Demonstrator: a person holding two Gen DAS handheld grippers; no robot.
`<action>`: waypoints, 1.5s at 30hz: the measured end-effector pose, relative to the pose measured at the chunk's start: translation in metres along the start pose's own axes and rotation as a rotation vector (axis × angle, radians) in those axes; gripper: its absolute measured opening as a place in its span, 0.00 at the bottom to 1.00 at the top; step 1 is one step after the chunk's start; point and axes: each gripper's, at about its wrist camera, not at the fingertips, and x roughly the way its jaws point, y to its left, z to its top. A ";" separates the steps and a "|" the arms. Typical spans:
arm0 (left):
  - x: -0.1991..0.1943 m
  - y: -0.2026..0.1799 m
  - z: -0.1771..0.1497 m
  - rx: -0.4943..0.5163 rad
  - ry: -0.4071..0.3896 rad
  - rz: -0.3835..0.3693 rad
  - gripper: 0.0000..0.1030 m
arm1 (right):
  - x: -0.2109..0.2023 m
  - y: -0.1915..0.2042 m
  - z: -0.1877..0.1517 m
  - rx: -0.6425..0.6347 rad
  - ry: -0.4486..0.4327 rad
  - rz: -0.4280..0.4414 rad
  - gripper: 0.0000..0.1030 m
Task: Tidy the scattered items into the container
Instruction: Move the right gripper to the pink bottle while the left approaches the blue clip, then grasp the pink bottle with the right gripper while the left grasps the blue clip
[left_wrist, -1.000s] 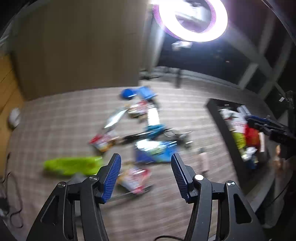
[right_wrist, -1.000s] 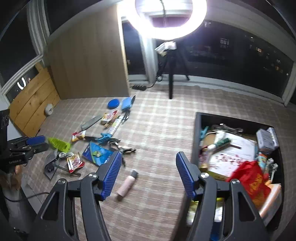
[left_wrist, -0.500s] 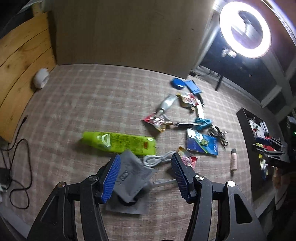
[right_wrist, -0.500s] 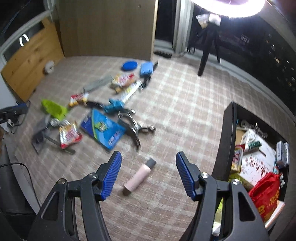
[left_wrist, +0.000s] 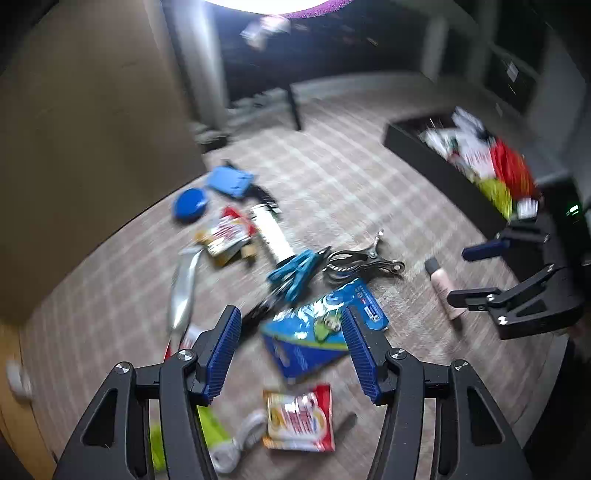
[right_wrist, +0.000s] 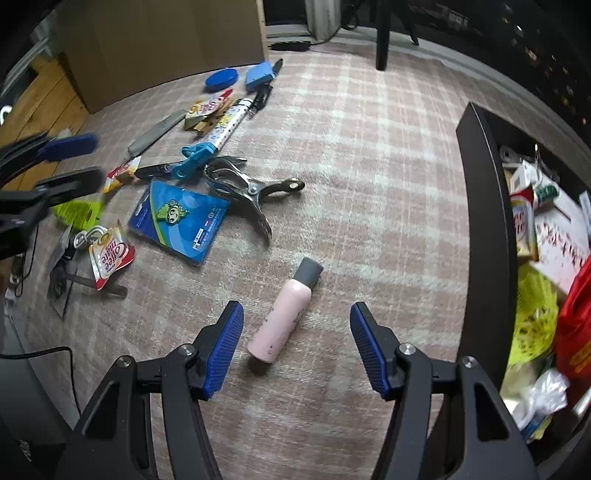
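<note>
While both hand-held grippers agape, empty: smooth pink cylindrical bottle (right_wrist: 283, 309) w/ grey cap on checked carpet (right_wrist: 369, 147).

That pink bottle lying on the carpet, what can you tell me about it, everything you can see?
The pink bottle is a slim cylinder with a smooth, pale pink body, likely plastic or coated metal, and a dark grey cap. It lies on its side on the checked carpet, cap pointing away from the camera, slightly tilted to the right. It sits alone, touching only the carpet, between the big metal clip and the black container. The right gripper hangs open over it, touching nothing.
</note>
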 end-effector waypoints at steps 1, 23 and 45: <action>0.007 -0.001 0.005 0.033 0.014 -0.008 0.53 | 0.001 0.000 -0.001 0.010 0.000 0.000 0.57; 0.083 -0.010 0.038 0.253 0.161 -0.119 0.35 | 0.019 0.001 -0.001 0.057 0.061 -0.026 0.28; 0.026 0.006 0.051 0.017 0.016 -0.121 0.20 | -0.028 -0.017 -0.005 0.125 -0.060 0.017 0.20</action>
